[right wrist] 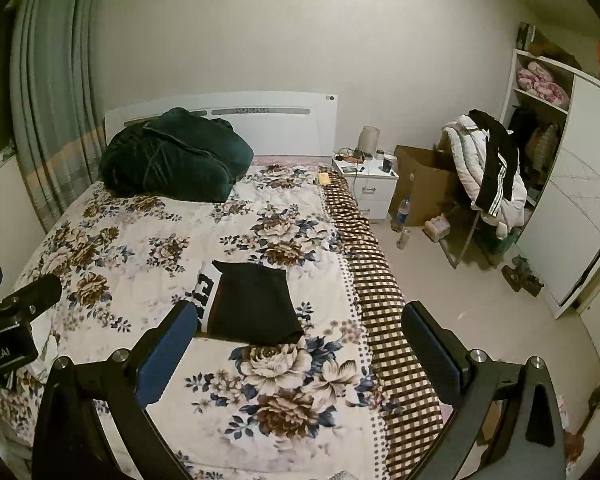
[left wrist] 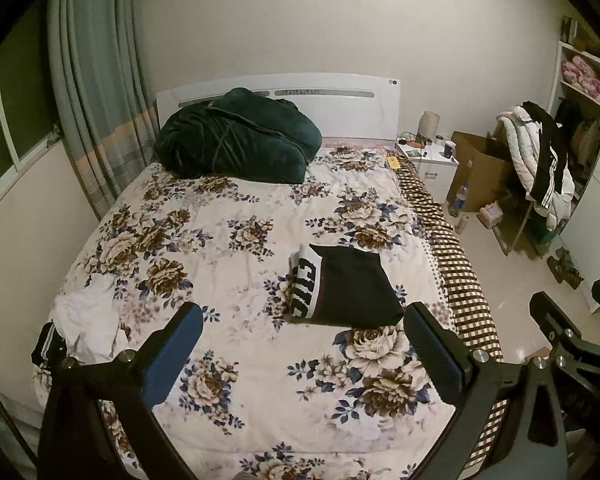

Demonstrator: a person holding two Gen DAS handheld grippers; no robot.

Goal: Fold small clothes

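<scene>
Holding both grippers, left and right, spread and empty above your folded black shorts.

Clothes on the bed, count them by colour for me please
Black: 1, the folded black garment with white lettered band
White: 1, the crumpled white cloth at the left edge
Dark green: 1, the bundled dark green velvet robe by the headboard
Total: 3

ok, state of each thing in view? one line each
left gripper: open, empty
right gripper: open, empty
black garment: folded, flat on bed
white garment: crumpled, unfolded
green blanket: bundled at headboard
cardboard box: open
</scene>
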